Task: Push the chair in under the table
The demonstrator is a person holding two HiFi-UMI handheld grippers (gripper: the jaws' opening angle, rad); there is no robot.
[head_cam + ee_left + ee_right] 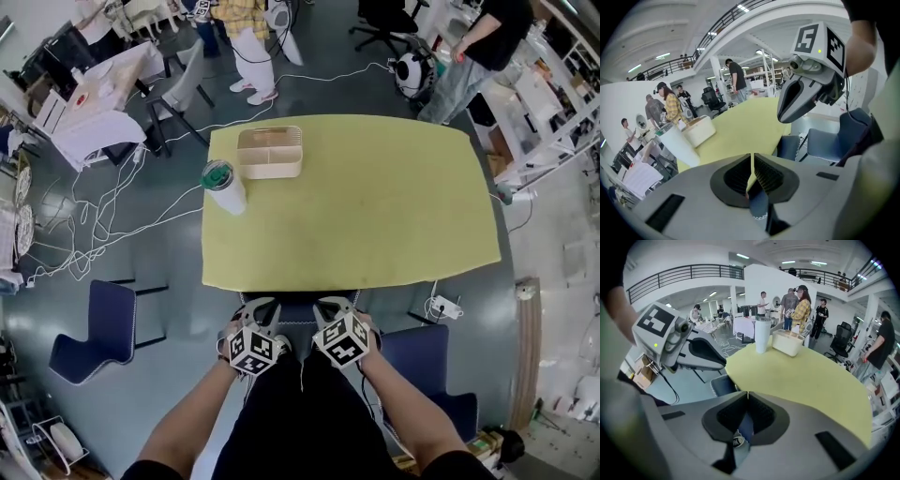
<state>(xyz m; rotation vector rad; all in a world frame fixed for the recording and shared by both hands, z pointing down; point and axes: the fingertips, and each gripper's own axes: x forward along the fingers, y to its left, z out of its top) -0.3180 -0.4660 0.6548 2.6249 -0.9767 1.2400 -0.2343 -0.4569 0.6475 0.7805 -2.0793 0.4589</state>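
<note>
A yellow table (375,206) fills the middle of the head view. A dark blue chair (298,309) stands at its near edge, mostly hidden beneath the tabletop, with only a strip showing. My left gripper (265,307) and right gripper (330,306) hover side by side above that strip, both shut and holding nothing. In the left gripper view the shut left gripper (751,158) points at the table edge, with the blue chair (790,146) below. In the right gripper view the right gripper (747,394) is shut too, with the chair (724,385) below.
A white tumbler with a green lid (223,186) and a beige box (270,150) stand on the table's far left. Two more blue chairs stand at my left (94,328) and right (427,361). White cables (103,216) lie on the floor. People stand beyond the table.
</note>
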